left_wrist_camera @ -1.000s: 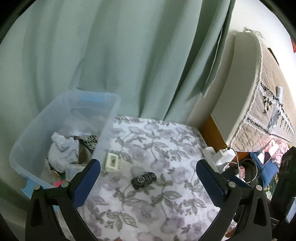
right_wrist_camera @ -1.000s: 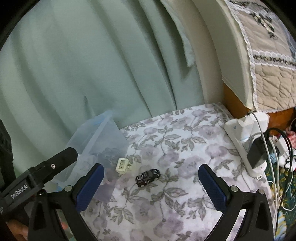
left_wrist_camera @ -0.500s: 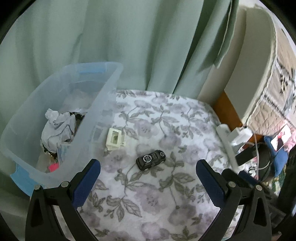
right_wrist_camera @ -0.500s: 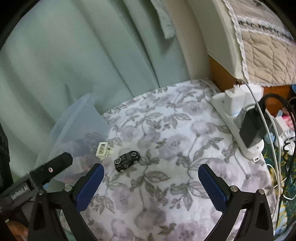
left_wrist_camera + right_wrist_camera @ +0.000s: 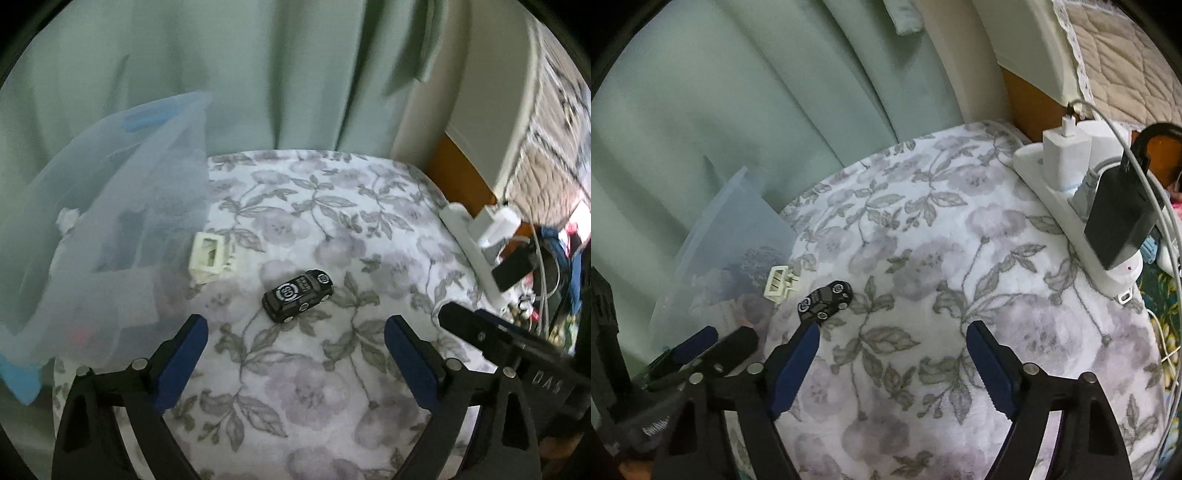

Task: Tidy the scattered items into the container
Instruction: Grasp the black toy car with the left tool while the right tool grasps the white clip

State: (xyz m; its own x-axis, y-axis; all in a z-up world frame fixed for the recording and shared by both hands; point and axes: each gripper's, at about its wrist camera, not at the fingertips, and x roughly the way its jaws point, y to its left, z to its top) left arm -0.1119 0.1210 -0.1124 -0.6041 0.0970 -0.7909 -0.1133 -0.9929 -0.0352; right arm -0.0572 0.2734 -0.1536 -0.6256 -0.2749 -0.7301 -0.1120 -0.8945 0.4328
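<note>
On the floral bedspread (image 5: 332,229), beside the clear plastic bin (image 5: 110,206) that already holds crumpled items, a black toy car (image 5: 297,294) and a small cream plastic clip (image 5: 208,255) remain to be tidied. Left claw (image 5: 295,354) and right claw (image 5: 892,354) are both empty, jaws closing. The car lies just ahead of the left claw's gap and just beyond the right claw's left fingertip.

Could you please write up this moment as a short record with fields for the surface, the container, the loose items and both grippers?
surface: floral cloth
container: clear plastic bin at cloth's left edge, partly filled
loose items: black toy car; cream plastic clip beside the bin
left gripper: jaws closing, nothing between them, toy car just ahead
right gripper: jaws closing, empty
clutter: white power strip with chargers, right edge
</note>
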